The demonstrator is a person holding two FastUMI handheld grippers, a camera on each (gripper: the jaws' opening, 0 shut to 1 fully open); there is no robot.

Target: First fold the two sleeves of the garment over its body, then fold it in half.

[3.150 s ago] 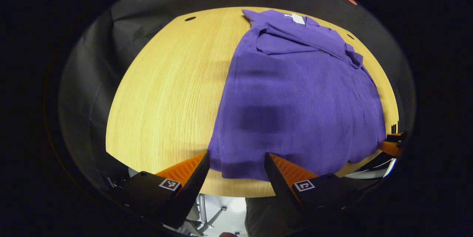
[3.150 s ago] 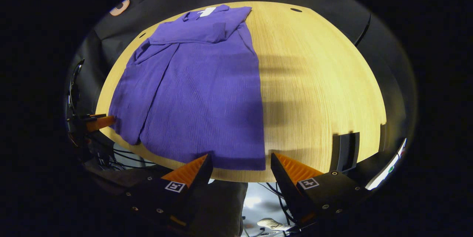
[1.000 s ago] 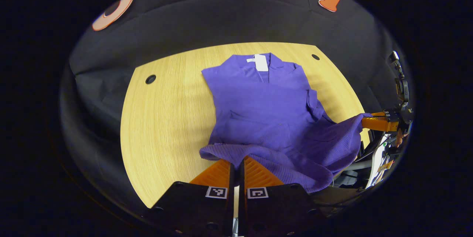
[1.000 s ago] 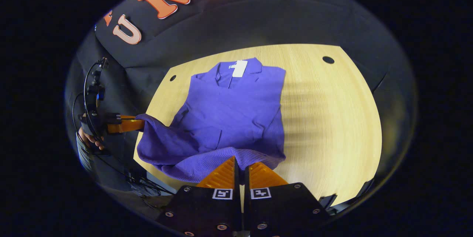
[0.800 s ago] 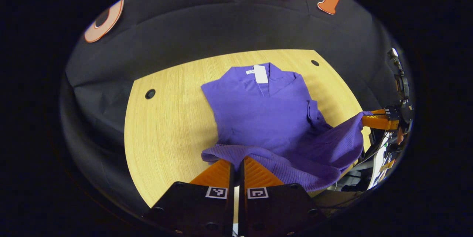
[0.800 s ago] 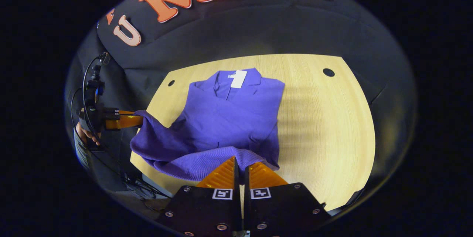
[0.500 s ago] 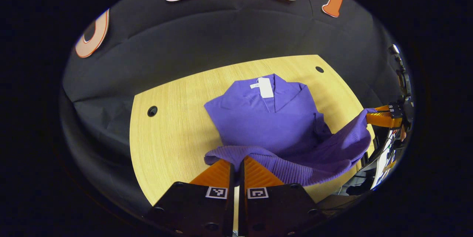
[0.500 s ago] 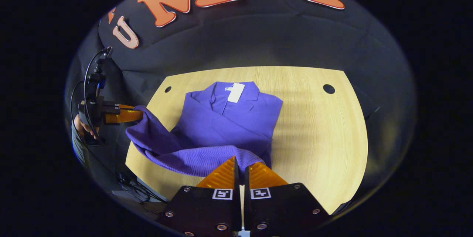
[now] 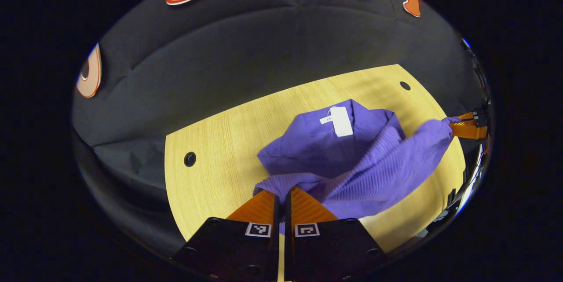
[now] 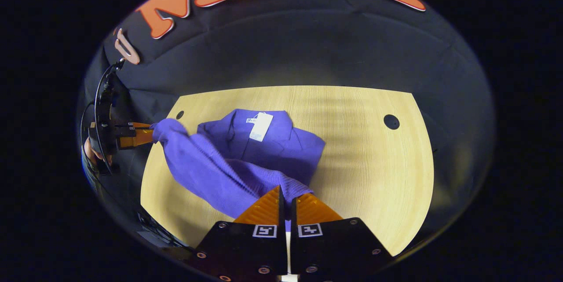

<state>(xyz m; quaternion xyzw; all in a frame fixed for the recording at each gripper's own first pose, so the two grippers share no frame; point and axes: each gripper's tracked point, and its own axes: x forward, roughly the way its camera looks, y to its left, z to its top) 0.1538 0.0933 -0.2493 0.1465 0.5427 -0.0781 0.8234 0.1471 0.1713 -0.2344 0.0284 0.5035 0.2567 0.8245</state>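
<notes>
Left gripper view shows the left gripper (image 9: 281, 194) with its jaws pressed together on a corner of the hem of the purple garment (image 9: 352, 159), lifted above the wooden surface (image 9: 211, 159). At the right edge of that view the right gripper (image 9: 466, 129) pinches the other hem corner, and the hem hangs between the two as a raised, sagging band. The right gripper view gives the mirror picture — its own jaws are clamped on purple cloth at the bottom of the view, and the left gripper, held in a hand (image 10: 90, 152), grips the far corner at the left edge.

The garment's collar end lies flat on the surface, its white tag (image 9: 341, 121) facing up; the sleeves do not stick out at the sides, so they appear already folded in. The step in hand looks like the final one — folding the garment in half, hem toward collar.

Next, both grippers need to carry the hem forward at an even pace, lower it onto the collar end with the edges lined up, and only then let go.
</notes>
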